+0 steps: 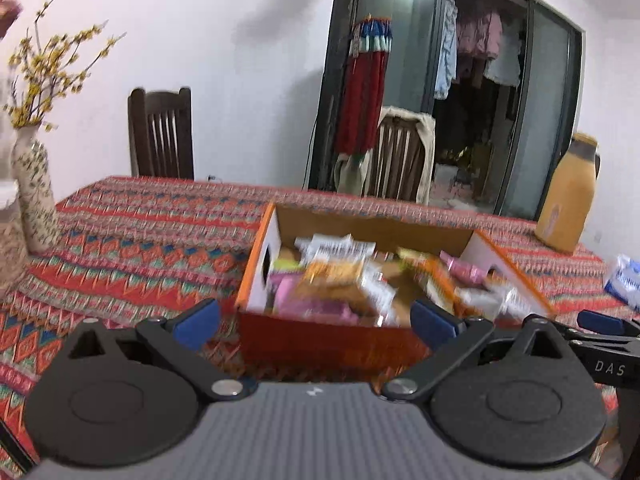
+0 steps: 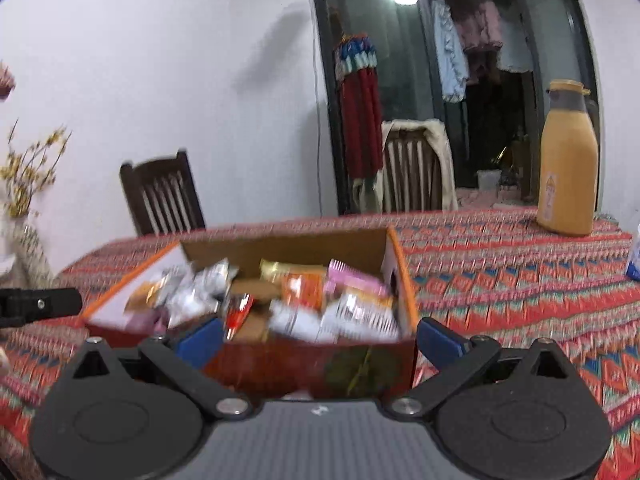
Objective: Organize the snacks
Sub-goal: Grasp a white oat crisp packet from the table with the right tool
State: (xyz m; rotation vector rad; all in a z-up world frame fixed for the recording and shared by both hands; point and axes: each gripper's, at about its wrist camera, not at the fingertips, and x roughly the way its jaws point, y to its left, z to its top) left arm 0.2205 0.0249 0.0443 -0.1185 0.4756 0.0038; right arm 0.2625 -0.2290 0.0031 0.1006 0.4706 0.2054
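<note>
An open orange-rimmed cardboard box (image 1: 256, 264) (image 2: 404, 280) stands on the patterned tablecloth, filled with several wrapped snacks (image 1: 340, 276) (image 2: 304, 300) in orange, pink and white packets. My left gripper (image 1: 316, 324) is open and empty, its blue pads on either side of the box's near wall, a little short of it. My right gripper (image 2: 320, 340) is open and empty, also facing the box's near wall. The right gripper's fingertip (image 1: 600, 320) shows at the right edge of the left wrist view. The left gripper's body (image 2: 40, 304) shows at the left edge of the right wrist view.
A tan bottle (image 1: 568, 200) (image 2: 568, 168) stands at the table's far right. A blue-white packet (image 1: 624, 280) (image 2: 634, 260) lies at the right edge. A patterned vase with yellow flowers (image 1: 34, 192) (image 2: 24, 236) stands at the left. Two chairs (image 1: 162, 136) (image 2: 412, 168) stand behind the table.
</note>
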